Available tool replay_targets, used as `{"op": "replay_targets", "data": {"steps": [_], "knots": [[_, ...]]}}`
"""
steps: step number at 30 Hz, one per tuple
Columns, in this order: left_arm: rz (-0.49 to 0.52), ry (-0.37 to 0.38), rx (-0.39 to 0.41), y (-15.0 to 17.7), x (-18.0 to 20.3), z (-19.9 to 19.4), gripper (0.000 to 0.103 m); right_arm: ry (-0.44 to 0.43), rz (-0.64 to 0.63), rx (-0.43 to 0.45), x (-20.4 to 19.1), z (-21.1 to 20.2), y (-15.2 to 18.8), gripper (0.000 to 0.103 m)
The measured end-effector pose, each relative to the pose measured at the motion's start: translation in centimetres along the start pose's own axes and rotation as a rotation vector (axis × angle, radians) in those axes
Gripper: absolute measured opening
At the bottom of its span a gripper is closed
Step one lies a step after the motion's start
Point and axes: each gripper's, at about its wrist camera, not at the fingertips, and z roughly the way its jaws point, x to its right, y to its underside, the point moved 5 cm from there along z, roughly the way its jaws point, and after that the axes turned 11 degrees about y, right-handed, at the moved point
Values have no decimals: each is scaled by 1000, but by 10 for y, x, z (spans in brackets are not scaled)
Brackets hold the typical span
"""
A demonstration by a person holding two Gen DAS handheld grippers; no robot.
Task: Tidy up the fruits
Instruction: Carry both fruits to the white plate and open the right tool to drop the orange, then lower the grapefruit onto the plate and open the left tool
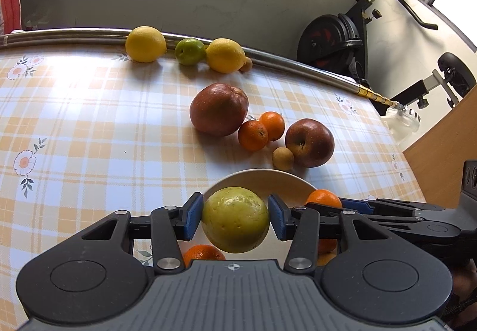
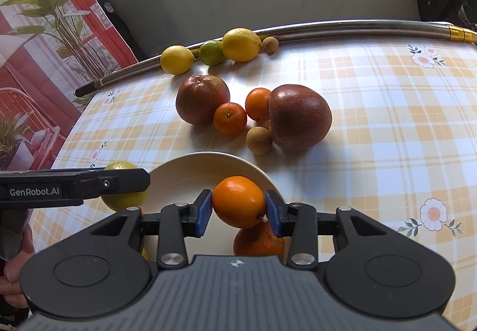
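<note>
Orange [image 2: 238,201] pinched, fingers [image 2: 205,213] angled down

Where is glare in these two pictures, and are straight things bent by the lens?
Left wrist view: strong white glare on the tablecloth at upper left, washing out the checks; the metal pole bows. Right wrist view: even light, soft shadows under the apples; the same pole curves along the far edge.

A yellow-green round fruit [image 1: 235,219] is sitting clamped between the left fingers [image 1: 190,216], hanging over a cream bowl [image 1: 262,182]. An orange [image 2: 238,201] is sitting pinched between the right fingers [image 2: 272,213], above another orange [image 2: 258,240] lying in the bowl. Beyond the fingers, two red apples [image 2: 299,118], two small oranges [image 2: 230,118] and lemons [image 2: 241,44] are lying apart.
</note>
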Motion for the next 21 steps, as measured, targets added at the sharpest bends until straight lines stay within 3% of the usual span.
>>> {"op": "replay_targets", "data": {"steps": [11,21], "knots": [[-11,-4,-32,2,-6,12,50,18,-32,17,-5,5,1,41],[-11,-10,-14,2,-6,9,50,13,3,46,0,-5,-1,41]]}}
